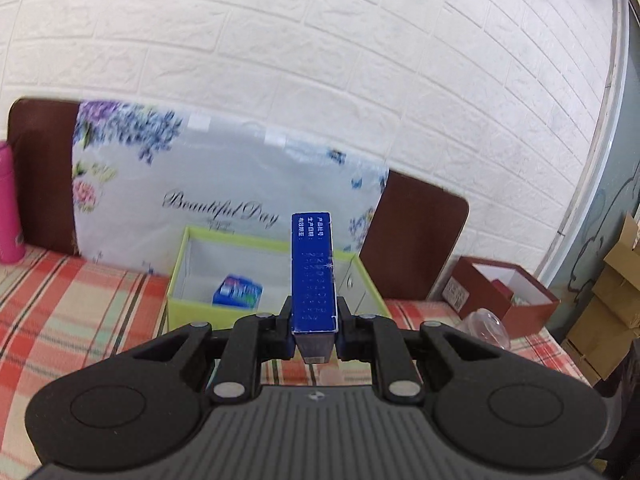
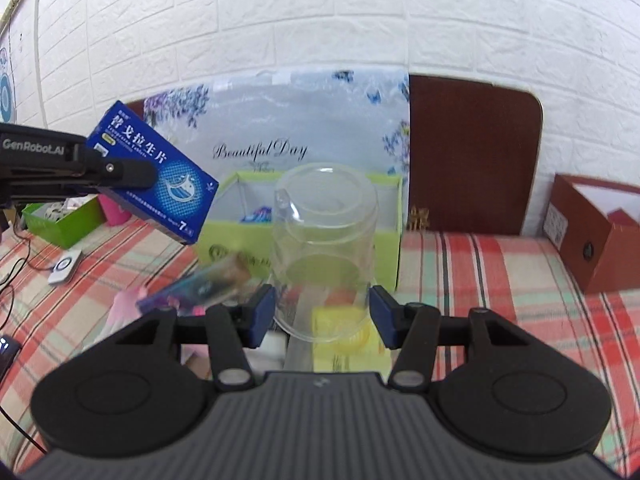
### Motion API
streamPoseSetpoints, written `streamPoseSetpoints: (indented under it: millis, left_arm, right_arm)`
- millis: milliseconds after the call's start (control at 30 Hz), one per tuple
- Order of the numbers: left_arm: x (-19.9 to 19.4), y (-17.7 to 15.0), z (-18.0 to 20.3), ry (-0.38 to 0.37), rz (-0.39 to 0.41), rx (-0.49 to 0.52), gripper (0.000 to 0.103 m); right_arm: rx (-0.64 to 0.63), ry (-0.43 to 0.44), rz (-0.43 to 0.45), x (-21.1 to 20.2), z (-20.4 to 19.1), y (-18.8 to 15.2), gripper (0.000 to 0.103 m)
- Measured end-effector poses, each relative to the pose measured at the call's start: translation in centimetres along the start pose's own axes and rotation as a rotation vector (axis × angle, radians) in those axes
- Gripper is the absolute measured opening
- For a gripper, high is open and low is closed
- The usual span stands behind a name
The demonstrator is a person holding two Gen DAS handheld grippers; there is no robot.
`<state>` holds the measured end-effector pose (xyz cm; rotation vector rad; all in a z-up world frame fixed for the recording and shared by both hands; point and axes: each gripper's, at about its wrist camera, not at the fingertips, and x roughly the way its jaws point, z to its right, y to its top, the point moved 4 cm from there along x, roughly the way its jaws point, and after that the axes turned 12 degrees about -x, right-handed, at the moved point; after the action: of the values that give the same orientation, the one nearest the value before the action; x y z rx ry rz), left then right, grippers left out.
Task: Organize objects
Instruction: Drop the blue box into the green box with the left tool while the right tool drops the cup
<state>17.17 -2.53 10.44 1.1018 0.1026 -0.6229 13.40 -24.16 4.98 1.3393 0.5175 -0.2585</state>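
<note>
Left wrist view: the left claw [image 1: 314, 316] is clamped on a blue box [image 1: 313, 276]. The box stands up thin and tall between the two pads, at the middle of the picture. Behind it, toward 12 o'clock, sits a green bin [image 1: 208, 307] with its top open. A small blue pack [image 1: 237, 290] lies inside the bin. The bin rests on a checked cloth [image 1: 80, 304] of red and green squares. A flowered bag [image 1: 224, 184] leans on the white brick wall [image 1: 320, 40] behind. A pink bottle [image 1: 9, 204] stands at 9 o'clock. A red box [image 1: 516, 300] sits at 3 o'clock, open on top.

Right wrist view: the right claw [image 2: 322, 312] is clamped on a clear cup [image 2: 324, 248]. The cup is upside down, with its open rim at the bottom, and both pads press its sides. At 10 o'clock the left claw [image 2: 132, 172] holds the blue box [image 2: 160, 172] up in the air, tilted. The green bin [image 2: 384, 240] is right behind the cup. Blurry small things lie on the cloth below; I cannot tell what they are.
</note>
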Motion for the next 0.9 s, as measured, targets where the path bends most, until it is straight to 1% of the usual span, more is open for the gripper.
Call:
streamPoseSetpoints:
  millis: [133,233,300,367,500,600,667,700,733,767,800,867,900]
  left_arm:
    - [3.0,2.1,0.4,-0.023,0.005,-0.007,0.017]
    - [6.2,3.2,0.5,-0.052,-0.017,-0.023,0.017]
    - [8.4,3.5,0.5,-0.058,-0.032,-0.031,0.017]
    - [10.8,3.6,0.5,-0.047,-0.043,-0.022,0.017]
    - [14.8,3.5,-0.1,-0.021,-0.067,0.005,0.017]
    - [17.1,3.4,-0.8,0.010,-0.076,0.025,0.017]
    - [18.2,3.3,-1.4,0.013,-0.070,0.026,0.017]
    - [18.7,3.3,-1.7,0.012,-0.058,0.024,0.023]
    - [19.1,3.2,-2.1,0.010,-0.056,0.027,0.032]
    - [19.4,3.1,-2.5,0.025,-0.066,0.028,0.063]
    - [19.4,3.0,-2.9,0.050,-0.063,0.025,0.080]
    - [18.8,2.8,-3.5,0.069,-0.016,0.045,0.081]
    - [18.5,2.7,-3.7,0.074,-0.011,0.056,0.081]
  right_arm:
    - [-0.001,-0.010,0.006,3.5,1.5,2.6,0.052]
    - [-0.009,-0.028,-0.006,6.8,2.7,4.1,0.052]
    - [-0.020,-0.043,-0.022,9.2,3.3,4.6,0.052]
    - [-0.034,-0.052,-0.044,11.7,3.8,4.9,0.052]
    - [-0.061,-0.038,-0.084,16.3,4.1,4.8,0.052]
    - [-0.081,-0.033,-0.102,19.1,3.8,4.6,0.052]
    - [-0.094,-0.022,-0.115,20.8,3.6,4.4,0.054]
    - [-0.102,-0.005,-0.124,21.7,3.3,4.3,0.055]
    - [-0.110,0.017,-0.139,22.3,3.1,4.0,0.063]
    - [-0.115,0.025,-0.153,22.8,3.0,3.8,0.082]
    - [-0.121,0.027,-0.150,23.0,2.9,3.7,0.087]
    - [-0.149,0.021,-0.133,22.6,2.6,3.2,0.089]
    - [-0.163,0.007,-0.122,22.4,2.5,3.0,0.090]
